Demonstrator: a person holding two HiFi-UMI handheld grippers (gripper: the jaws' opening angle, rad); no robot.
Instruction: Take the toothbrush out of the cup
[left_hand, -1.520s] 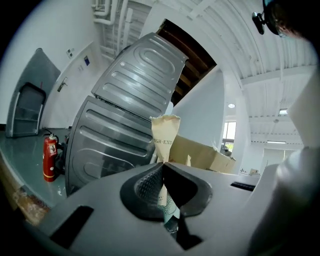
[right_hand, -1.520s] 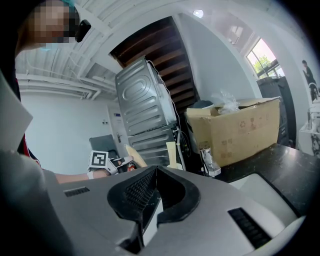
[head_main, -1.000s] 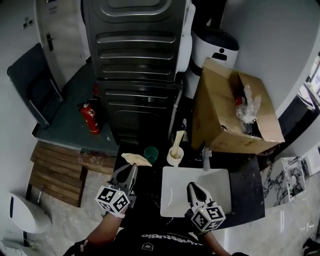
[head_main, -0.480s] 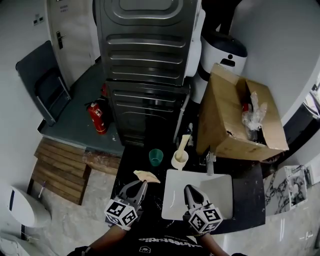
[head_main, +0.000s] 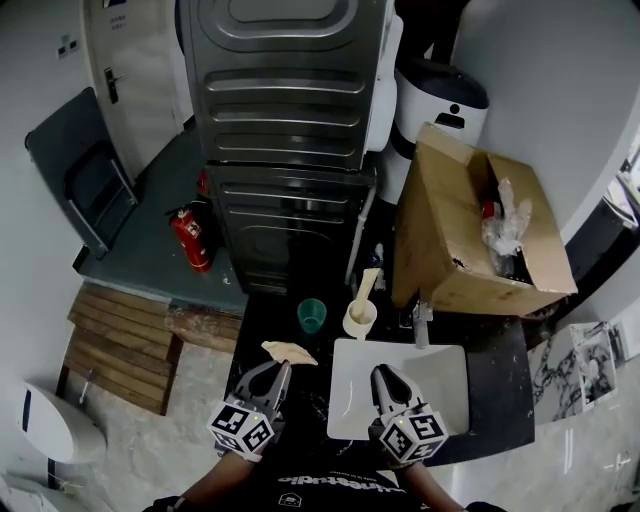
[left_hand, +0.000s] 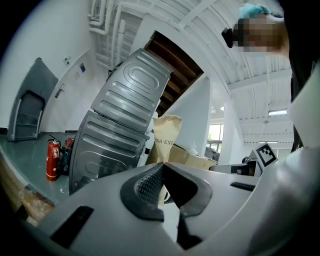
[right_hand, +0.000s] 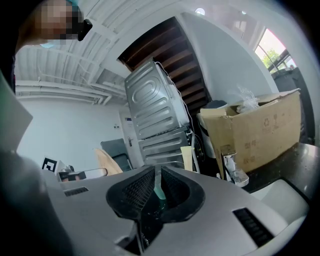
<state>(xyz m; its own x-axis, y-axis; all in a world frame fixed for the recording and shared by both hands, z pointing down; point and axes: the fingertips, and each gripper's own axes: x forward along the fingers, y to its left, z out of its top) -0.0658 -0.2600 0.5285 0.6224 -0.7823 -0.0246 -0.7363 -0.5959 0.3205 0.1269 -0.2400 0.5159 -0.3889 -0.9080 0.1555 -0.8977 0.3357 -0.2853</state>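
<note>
1. L gripper (head_main: 275, 372): fingers shut, pads meeting at the tip and nothing between them. It points level over the dark surface (head_main: 495, 375), w/ a flat beige piece (head_main: 288, 351) just ahead of it.
2. R gripper (head_main: 384, 376): fingers have just eased a crack apart and hold nothing. The teal in the slit looks to be the green cup (head_main: 312, 315) seen through it, farther off. This gripper sits over the near edge of the white sink (head_main: 440, 395).
3. Toothbrush (head_main: 369, 284) is not out yet. It stands in the white cup (head_main: 360, 320) on the surface at the sink's far rim, next to the faucet (head_main: 420, 322), w/ the green cup just to its L.
4. Key relation:
   - The cup lies almost straight ahead of the R fingers, across the basin.
   - From the L fingers it is ahead and well off to the R, so the R hand looks nearer and better lined up.
   - In the R gripper view the toothbrush (right_hand: 186, 158) shows a bit R of the finger line.
5. Long axis is near upright, top leaning slightly away and R. Prob. best to take it across the free upper part and draw up along that lean.
6. Behind the cup: cardboard box (head_main: 480, 235).
</note>
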